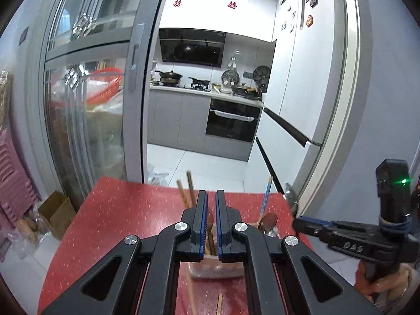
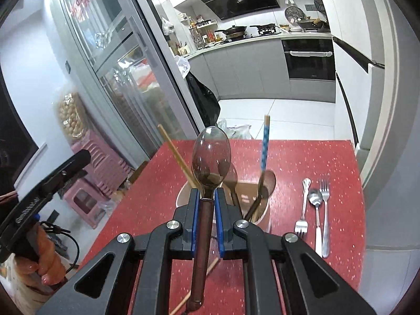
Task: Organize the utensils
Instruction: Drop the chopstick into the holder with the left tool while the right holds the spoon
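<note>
blue-padded right gripper is clamped on a spoon with a clear brownish bowl and dark handle, raised above the cup on the red table. left gripper sits closed on nothing above the cup, hiding most of it. right of the cup lie two forks and a small spoon.

"DAS" on right tongs

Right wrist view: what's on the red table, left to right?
Wooden chopstick leaning in the cup → held brown-handled spoon → blue patterned chopstick → small fork → white-handled spoon → long fork, these last three lying flat on the table.
</note>
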The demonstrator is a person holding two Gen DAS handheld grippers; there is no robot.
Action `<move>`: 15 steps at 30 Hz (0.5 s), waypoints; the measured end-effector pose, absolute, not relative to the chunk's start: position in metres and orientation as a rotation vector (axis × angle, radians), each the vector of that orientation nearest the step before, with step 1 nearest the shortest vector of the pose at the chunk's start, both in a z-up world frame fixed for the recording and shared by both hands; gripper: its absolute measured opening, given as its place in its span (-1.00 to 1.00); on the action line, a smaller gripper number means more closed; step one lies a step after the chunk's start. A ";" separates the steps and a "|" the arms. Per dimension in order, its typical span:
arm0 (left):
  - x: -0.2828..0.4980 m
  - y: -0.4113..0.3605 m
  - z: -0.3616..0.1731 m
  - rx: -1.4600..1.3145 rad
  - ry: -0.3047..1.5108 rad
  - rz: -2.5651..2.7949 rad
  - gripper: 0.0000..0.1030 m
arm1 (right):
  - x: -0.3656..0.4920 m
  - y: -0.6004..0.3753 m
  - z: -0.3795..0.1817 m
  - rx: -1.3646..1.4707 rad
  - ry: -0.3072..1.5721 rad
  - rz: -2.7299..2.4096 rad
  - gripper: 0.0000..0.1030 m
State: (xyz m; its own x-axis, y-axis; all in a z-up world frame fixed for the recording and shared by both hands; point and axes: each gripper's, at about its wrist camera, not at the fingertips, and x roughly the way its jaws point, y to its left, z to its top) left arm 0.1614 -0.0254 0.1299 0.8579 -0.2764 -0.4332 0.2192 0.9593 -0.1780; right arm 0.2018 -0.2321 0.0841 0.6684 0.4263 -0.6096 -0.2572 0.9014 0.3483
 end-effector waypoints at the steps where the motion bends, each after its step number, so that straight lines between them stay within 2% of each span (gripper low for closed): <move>1: 0.166 -0.028 0.132 -0.120 0.469 -0.263 -0.43 | 0.207 -0.231 0.084 0.241 0.745 0.387 -0.76; 9: 0.183 -0.035 0.115 -0.094 0.533 -0.252 -0.43 | 0.227 -0.226 0.079 0.233 0.729 0.384 -0.76; 15: 0.192 -0.022 0.031 -0.108 0.793 -0.169 -0.42 | 0.223 -0.228 0.068 0.243 0.741 0.399 -0.76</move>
State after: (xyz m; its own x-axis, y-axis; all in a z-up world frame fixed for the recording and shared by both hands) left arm 0.1925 -0.0219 0.0308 0.6895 -0.1914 -0.6985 0.1103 0.9810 -0.1599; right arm 0.2227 -0.2276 0.0684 0.6682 0.4343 -0.6041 -0.2652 0.8976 0.3520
